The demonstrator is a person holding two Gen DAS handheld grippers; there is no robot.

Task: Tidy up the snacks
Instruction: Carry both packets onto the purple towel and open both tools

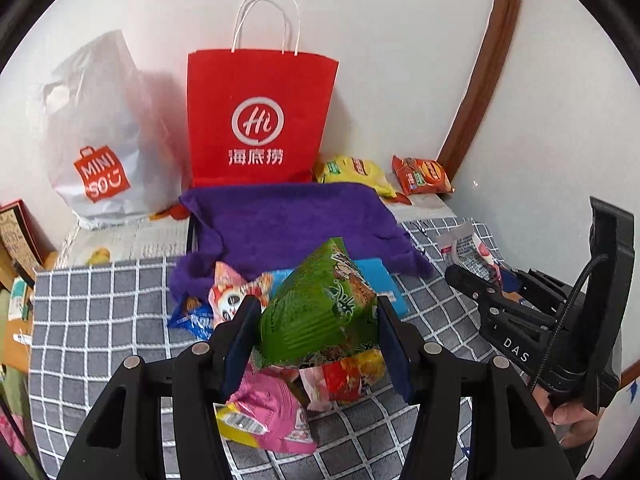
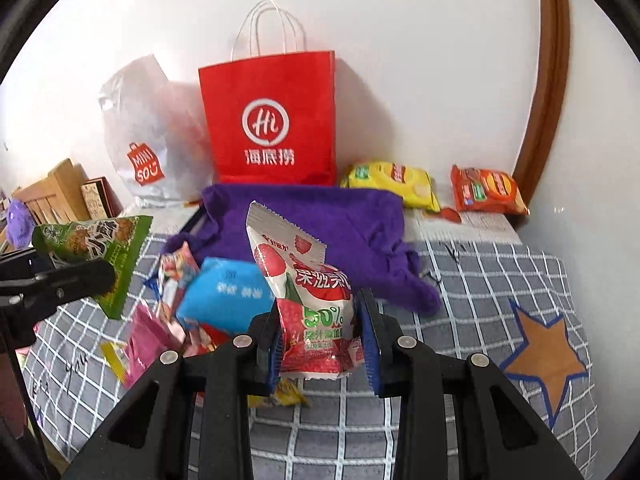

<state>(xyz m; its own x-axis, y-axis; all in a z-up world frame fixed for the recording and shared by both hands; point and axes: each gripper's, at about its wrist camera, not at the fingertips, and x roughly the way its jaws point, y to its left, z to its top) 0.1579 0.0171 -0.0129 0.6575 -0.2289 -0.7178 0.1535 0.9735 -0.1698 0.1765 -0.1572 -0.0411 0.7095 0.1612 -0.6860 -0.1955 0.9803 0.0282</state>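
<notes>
The left gripper (image 1: 318, 320) has its fingers (image 1: 240, 332) clamped on a green crinkly plastic snack packet (image 1: 320, 304), held tilted above a loose heap of snacks on the grey-and-white checked cloth (image 1: 100, 312) covering the table. Under it lie a pink foil packet (image 1: 268, 408) at 7 o'clock and a flat blue packet (image 1: 376, 276) at 1 o'clock. The right gripper (image 2: 322, 344) grips a red-and-white strawberry-printed sachet (image 2: 312, 300) between its fingers (image 2: 370, 344), the sachet standing upright (its crimped top edge points to 11 o'clock). Behind the heap, at 12 o'clock, a rumpled purple fleece cloth (image 1: 296, 220) spreads out, and beyond it a red paper carrier bag with white handles (image 1: 260, 120) stands against the white wall, a white plastic shopping bag (image 1: 100, 136) just beside it at 9 o'clock. A yellow crisp packet (image 2: 394, 182) and an orange biscuit packet (image 2: 486, 192) lie near the wall, at 3 o'clock from the red bag.
</notes>
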